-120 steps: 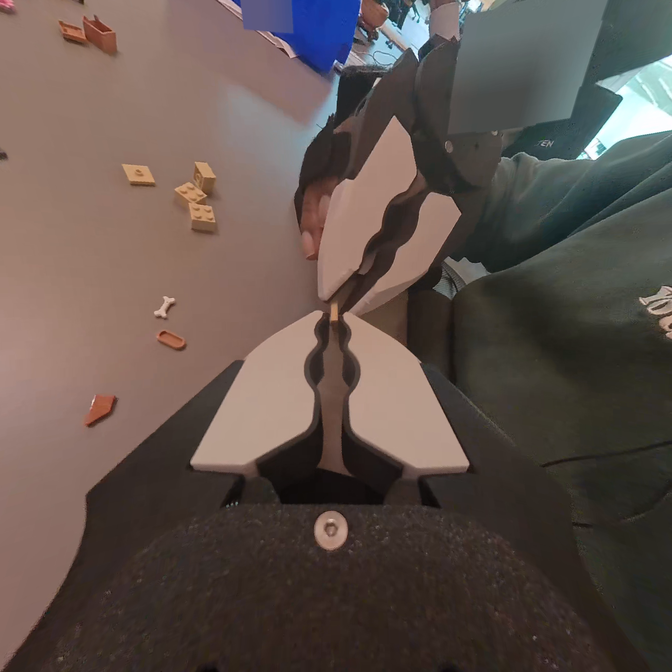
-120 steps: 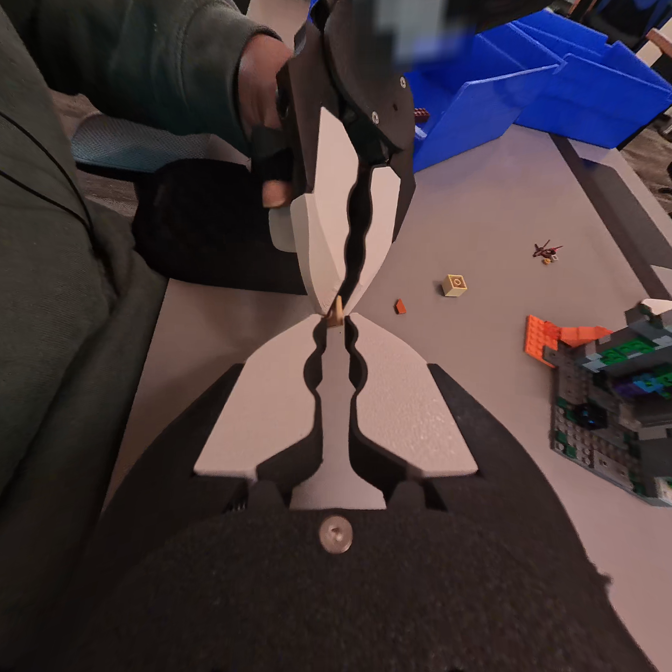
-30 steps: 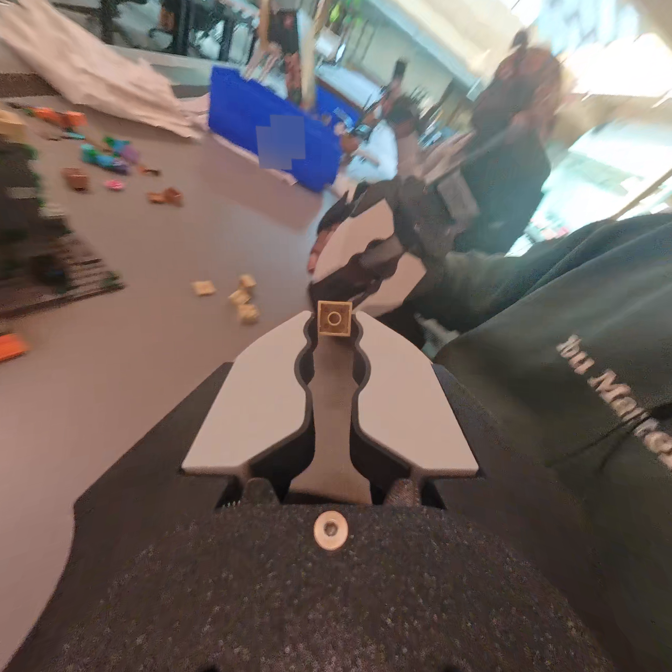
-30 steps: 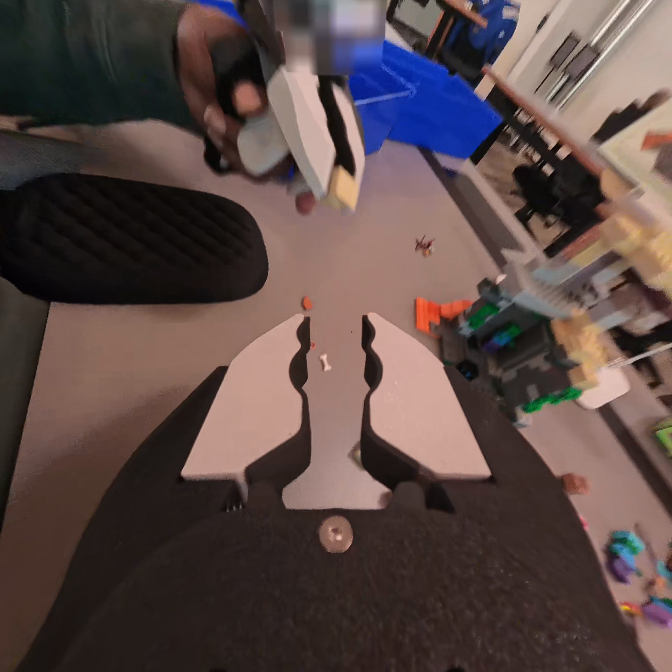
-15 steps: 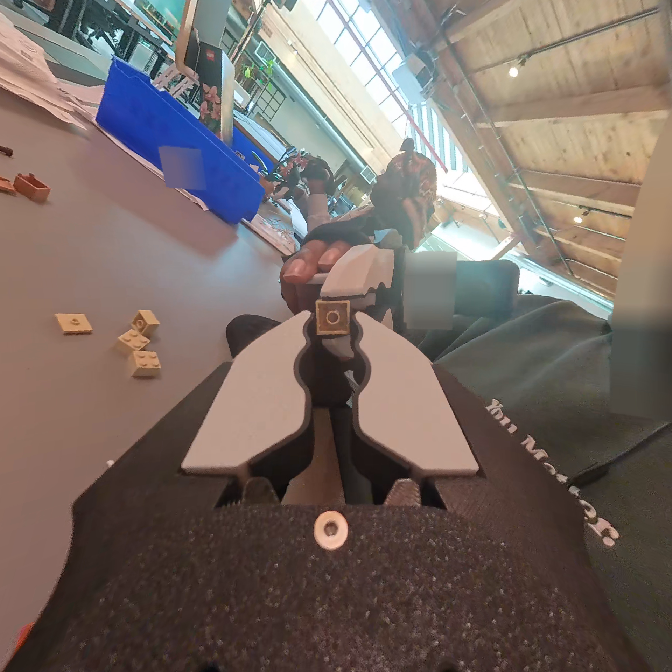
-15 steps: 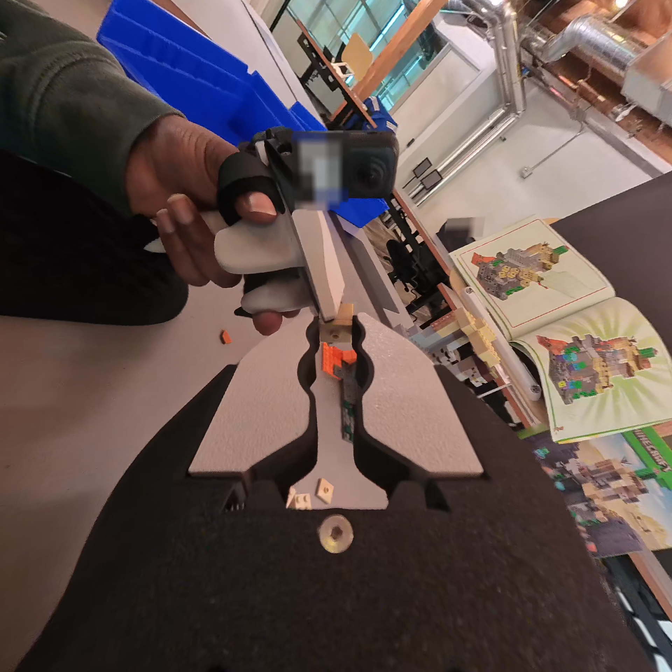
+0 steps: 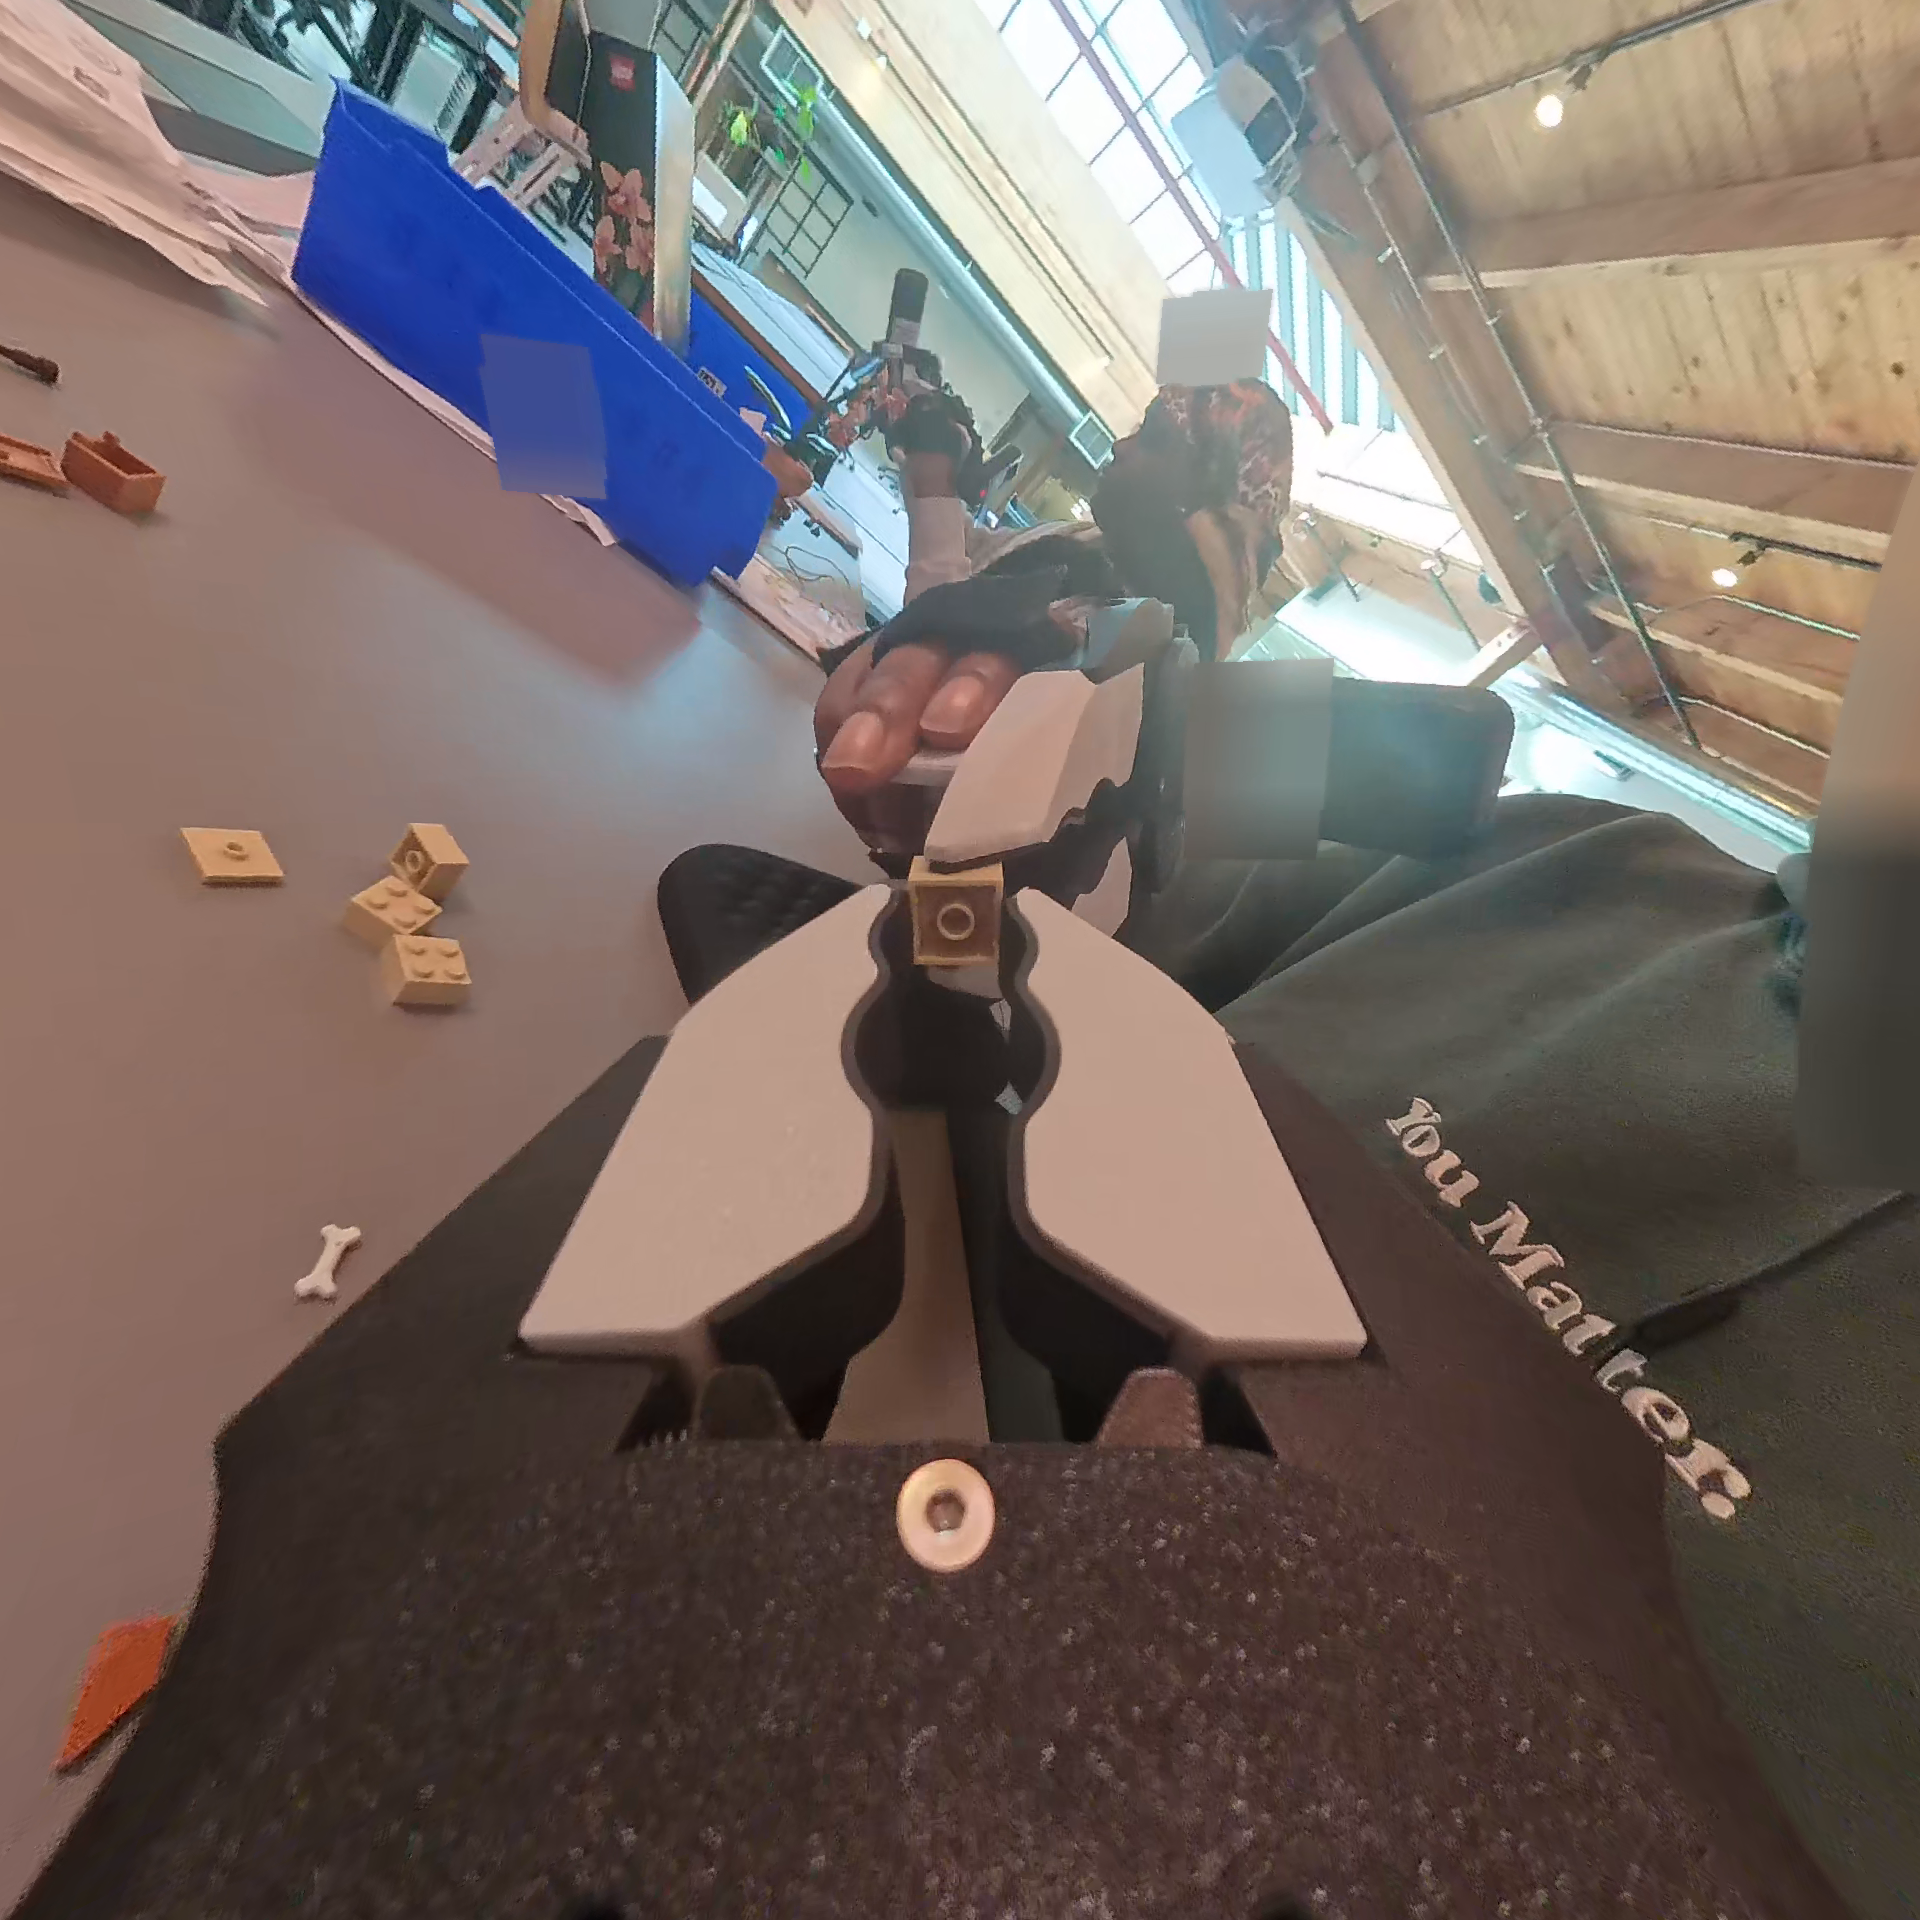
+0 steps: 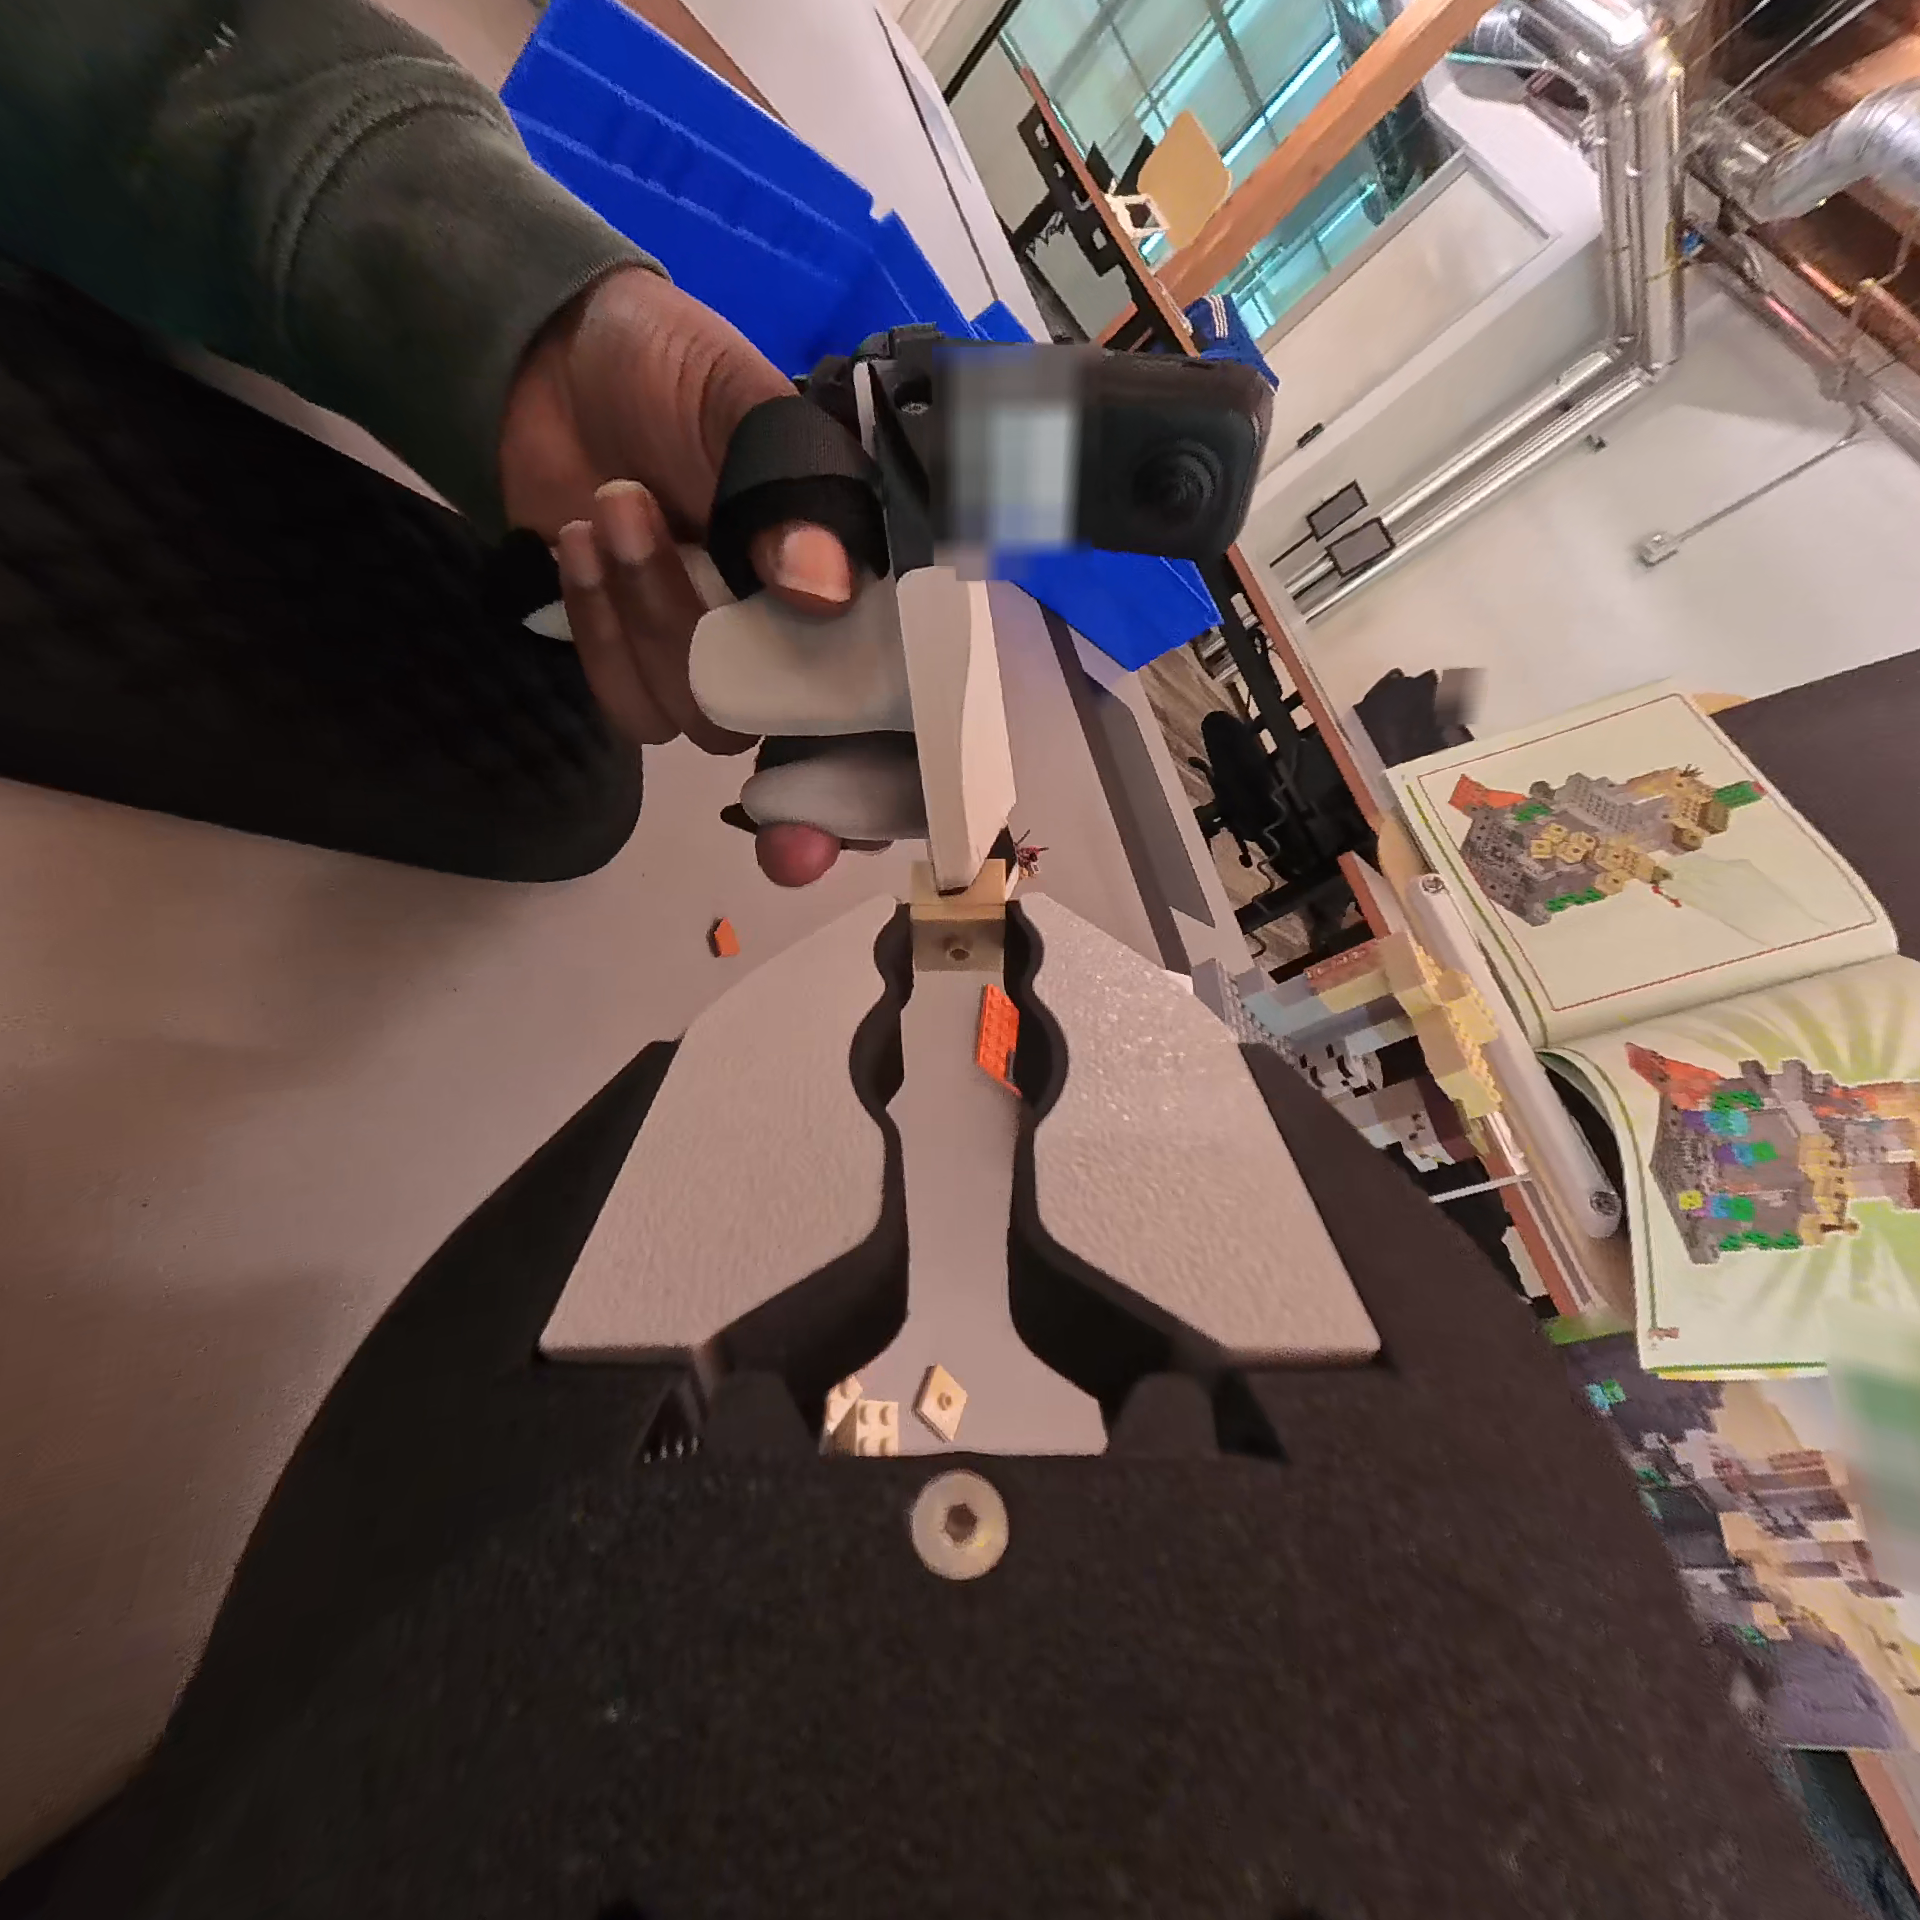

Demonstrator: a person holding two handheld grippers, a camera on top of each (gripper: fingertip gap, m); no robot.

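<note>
A small tan square plate with one stud is held in the air between both grippers. My left gripper is shut on its side edges. My right gripper is shut on the same plate. The two grippers face each other, turned about a quarter turn apart. In the left wrist view one right finger lies on the plate's top edge. In the right wrist view the left gripper's finger comes down edge-on onto the plate. A hand holds each gripper.
On the grey table lie tan bricks, a tan plate, a white bone and a brown box. A blue bin stands behind. An open booklet and a brick model are at the right. Both grippers' tips are close together, under 4 cm apart.
One second ago my right gripper was open and empty while the left held the plate. The right has since moved onto the plate and shut on it. Both grippers have tilted upward.
</note>
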